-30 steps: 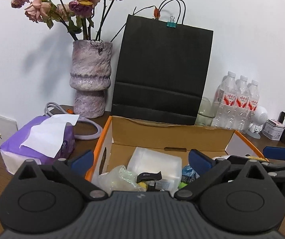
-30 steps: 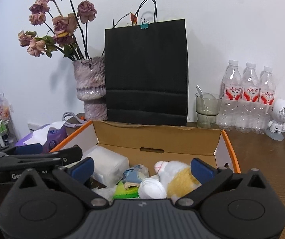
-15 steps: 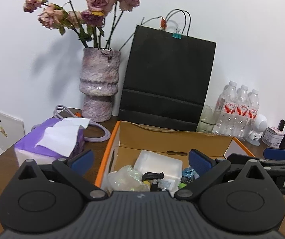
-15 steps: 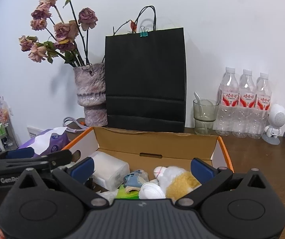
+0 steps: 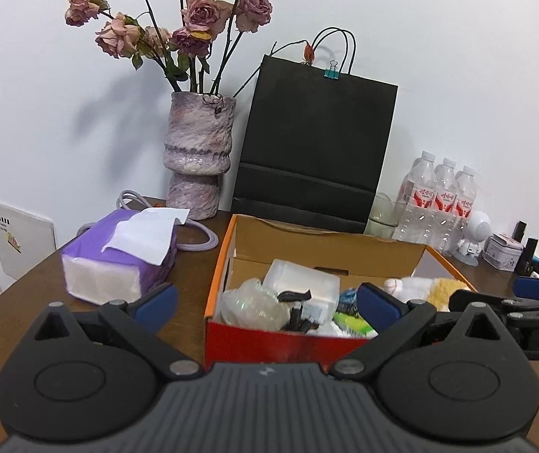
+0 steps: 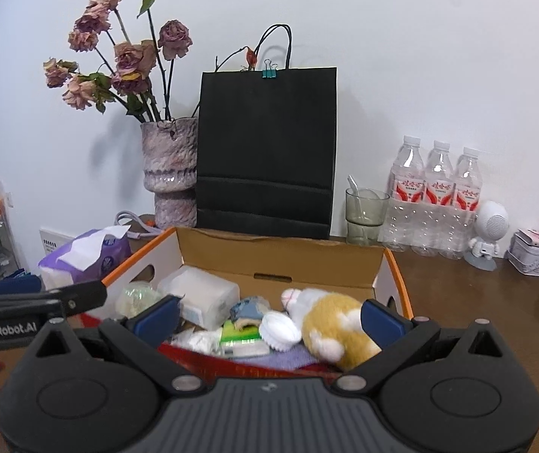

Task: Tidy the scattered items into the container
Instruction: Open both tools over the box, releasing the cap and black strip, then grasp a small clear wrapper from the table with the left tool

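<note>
An orange-rimmed cardboard box stands on the brown table, filled with small items. Inside lie a translucent plastic case, a crumpled clear bag, an orange-and-white plush toy, a white round lid and a green packet. My left gripper hovers open in front of the box's left half, nothing between its fingers. Over the box's front wall, my right gripper is open too, holding nothing. Each gripper shows at the edge of the other's view.
A purple tissue pack lies left of the box. Behind stand a vase of dried roses, a black paper bag, a glass cup, three water bottles, a white robot figure and a small tin.
Both grippers have pulled back and risen away from the box, so its red front wall now shows. Both stay open with nothing in them.
</note>
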Demonstrator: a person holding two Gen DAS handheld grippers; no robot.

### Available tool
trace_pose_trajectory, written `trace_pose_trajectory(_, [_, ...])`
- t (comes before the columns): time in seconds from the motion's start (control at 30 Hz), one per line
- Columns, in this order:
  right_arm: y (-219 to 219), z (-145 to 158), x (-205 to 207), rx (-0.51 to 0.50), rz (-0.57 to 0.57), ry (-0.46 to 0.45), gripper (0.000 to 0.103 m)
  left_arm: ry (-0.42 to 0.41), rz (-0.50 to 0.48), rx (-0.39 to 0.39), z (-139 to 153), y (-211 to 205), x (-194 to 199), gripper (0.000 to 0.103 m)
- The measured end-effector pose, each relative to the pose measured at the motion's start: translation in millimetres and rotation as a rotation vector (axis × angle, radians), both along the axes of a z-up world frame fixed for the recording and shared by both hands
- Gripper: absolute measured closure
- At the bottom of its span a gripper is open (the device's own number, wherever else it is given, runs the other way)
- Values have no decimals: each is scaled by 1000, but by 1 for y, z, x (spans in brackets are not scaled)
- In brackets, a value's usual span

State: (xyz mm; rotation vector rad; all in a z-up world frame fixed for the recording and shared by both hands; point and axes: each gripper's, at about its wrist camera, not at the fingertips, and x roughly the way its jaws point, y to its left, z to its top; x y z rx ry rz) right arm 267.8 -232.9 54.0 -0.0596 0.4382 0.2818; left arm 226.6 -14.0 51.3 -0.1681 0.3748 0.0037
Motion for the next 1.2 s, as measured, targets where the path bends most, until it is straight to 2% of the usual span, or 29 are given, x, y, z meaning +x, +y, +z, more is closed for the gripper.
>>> trace_pose_trajectory(0.17, [-9,-13,-22,18,-16,21,0,27,-11,30,-8,2,-20,0])
trace_pose_trajectory(0.33, [-18,-39,-40,31,-19,70,0,62,-24,56,-23,4,-34,0])
trace_pose_trajectory(0.53, [-18,-66,-46,-59,-50,133,0,118,-35,77,-41,8,-39,0])
trace_pose_trajectory(0.73, [-22,-76,-39,-60,-71,176,0,168,-52,91,-53,4,-26,0])
trace_pose_trajectory(0.93, [-25,-82,-32,-46,-64,209,0,197,-38,106,-60,1,3,0])
trace_pose_trajectory(1.1, [-17,-87,-27,-70,-46,228,0,245,-39,81,-66,6,30,7])
trace_pose_trajectory(1.17, [-13,-90,-24,-79,-44,237,0,267,-37,95,-70,4,39,16])
trace_pose_trajectory(1.2, [-12,-90,-23,-83,-43,240,0,276,-38,110,-72,3,42,25])
